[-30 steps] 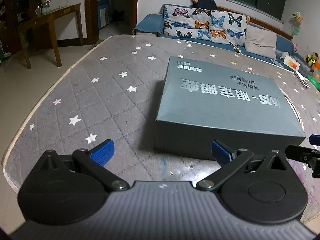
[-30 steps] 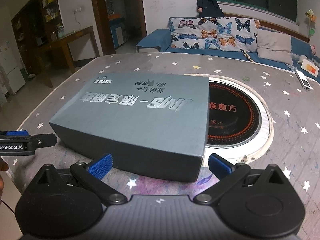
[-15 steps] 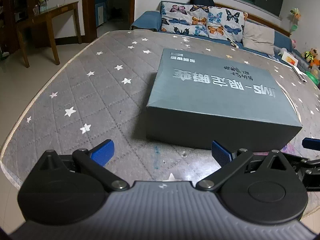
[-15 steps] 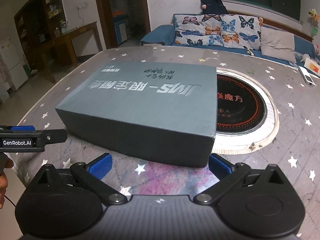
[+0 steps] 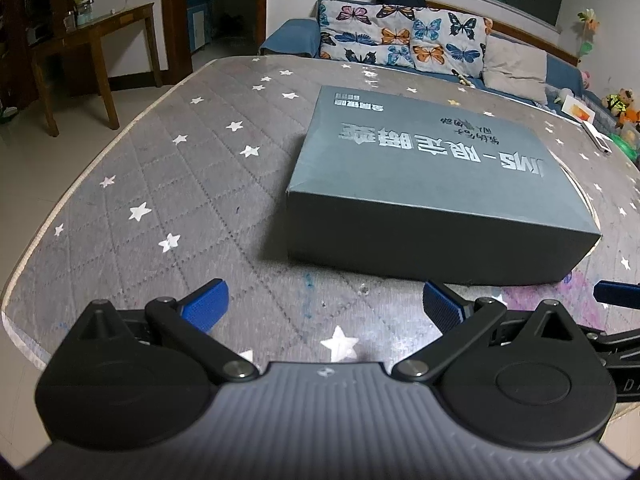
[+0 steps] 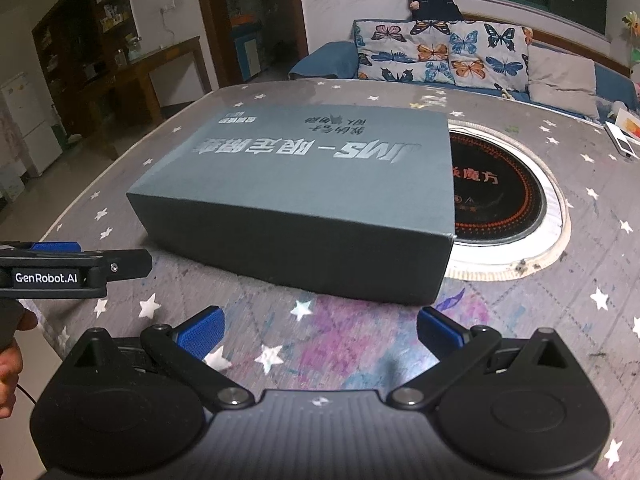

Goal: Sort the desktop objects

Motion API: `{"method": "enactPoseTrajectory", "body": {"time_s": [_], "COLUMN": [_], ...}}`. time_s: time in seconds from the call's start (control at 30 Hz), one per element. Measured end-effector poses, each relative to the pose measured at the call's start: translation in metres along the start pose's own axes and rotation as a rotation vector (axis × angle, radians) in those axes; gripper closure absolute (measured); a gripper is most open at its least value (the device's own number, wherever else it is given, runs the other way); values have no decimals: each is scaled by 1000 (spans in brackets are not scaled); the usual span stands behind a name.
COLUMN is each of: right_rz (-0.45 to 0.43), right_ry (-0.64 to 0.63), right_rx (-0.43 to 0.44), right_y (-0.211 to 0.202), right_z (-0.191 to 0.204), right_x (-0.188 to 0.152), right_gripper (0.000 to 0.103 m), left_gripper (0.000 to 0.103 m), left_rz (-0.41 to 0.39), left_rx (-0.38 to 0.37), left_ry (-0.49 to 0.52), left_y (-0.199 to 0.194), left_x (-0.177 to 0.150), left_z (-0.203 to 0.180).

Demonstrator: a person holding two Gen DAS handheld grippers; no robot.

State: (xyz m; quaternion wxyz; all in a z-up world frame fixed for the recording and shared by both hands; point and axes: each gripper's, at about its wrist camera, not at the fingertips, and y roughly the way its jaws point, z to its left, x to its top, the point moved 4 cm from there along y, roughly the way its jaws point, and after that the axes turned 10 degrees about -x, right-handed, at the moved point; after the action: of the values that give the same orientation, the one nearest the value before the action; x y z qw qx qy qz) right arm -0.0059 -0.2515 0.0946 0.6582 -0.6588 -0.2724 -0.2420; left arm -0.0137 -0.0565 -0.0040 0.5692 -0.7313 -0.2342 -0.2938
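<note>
One grey box (image 5: 432, 184) on the table (image 5: 192, 184); left gripper (image 5: 324, 306) and right gripper (image 6: 320, 328) both gape, holding nothing

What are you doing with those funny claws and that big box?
A person is holding two grabber tools over a table with a starry cloth. The left gripper and the right gripper are both open and holding nothing. Both point at a big grey box that lies closed on the table, partly covering a round black cooktop. Neither gripper touches the box; both sit just short of its near side, so the sorting hasn't really started.
</note>
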Motion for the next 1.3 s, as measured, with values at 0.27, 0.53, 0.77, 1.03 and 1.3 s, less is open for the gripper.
{"method": "enactPoseTrajectory", "body": {"time_s": [0.27,0.53,0.77,1.03,1.3], "right_rz": [2,-2,-3,-21,-39], "right_ry": [-9,-12,-15,-53,-91], "right_rx": [20,41,53,45,37], "right_y": [3,6,8,10,12], "right_z": [5,7,6,-7,-19], "right_x": [-4,-6,-8,-5,-1], "right_gripper": [0,0,0,0,0], "left_gripper": [0,0,0,0,0], "left_rz": [9,20,30,20,-15], "left_rx": [13,31,43,71,144], "left_ry": [-33,-31,-36,-36,-80], "left_y": [3,8,13,15,15], "left_x": [-6,-6,-9,-8,-2], "left_z": [5,3,5,10,38]}}
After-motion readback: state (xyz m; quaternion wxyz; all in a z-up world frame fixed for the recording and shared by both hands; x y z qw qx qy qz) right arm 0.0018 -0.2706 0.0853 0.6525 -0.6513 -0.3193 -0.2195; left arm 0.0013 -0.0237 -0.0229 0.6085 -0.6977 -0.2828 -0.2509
